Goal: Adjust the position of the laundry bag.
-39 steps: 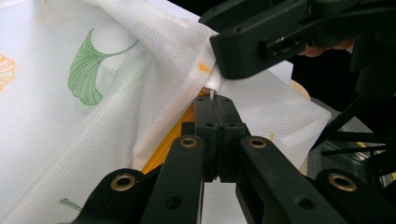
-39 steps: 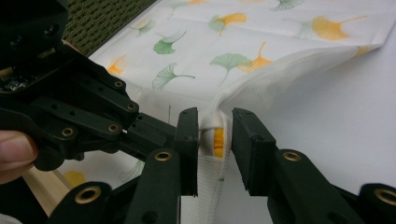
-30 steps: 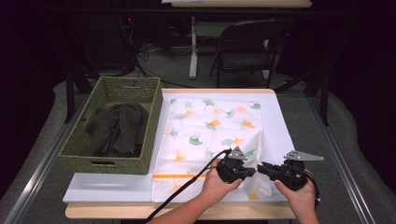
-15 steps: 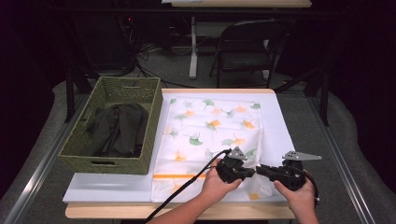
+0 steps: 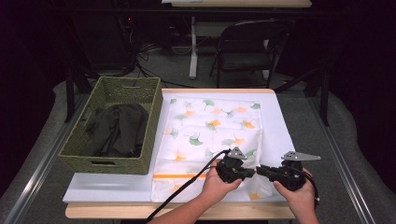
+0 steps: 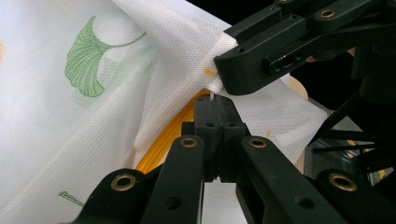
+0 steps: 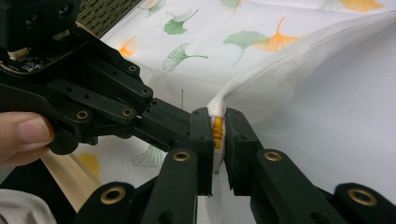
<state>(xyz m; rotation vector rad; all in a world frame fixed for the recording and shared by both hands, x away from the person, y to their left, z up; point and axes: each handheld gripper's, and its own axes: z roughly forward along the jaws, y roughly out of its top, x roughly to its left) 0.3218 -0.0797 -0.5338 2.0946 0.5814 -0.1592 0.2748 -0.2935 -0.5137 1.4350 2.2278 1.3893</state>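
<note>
Near the tabletop's front edge, toward its right corner, both tools meet at the zipper end of the white leaf-printed mesh bag [image 5: 210,126]. The left gripper [image 6: 215,100] has its jaws pressed together on a thin fold of mesh. The right gripper [image 7: 218,128] has just been closing and now clamps the orange zipper [image 7: 217,132] and the fabric around it.

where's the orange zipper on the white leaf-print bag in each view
High view: the orange zipper runs along the bag's near edge, left of the left gripper.
Left gripper view: centre, beside that gripper's shut jaws.
Right gripper view: centre, pinched by the right gripper.
Shared landmark: the white leaf-print bag, its corner gripped by both grippers.
</note>
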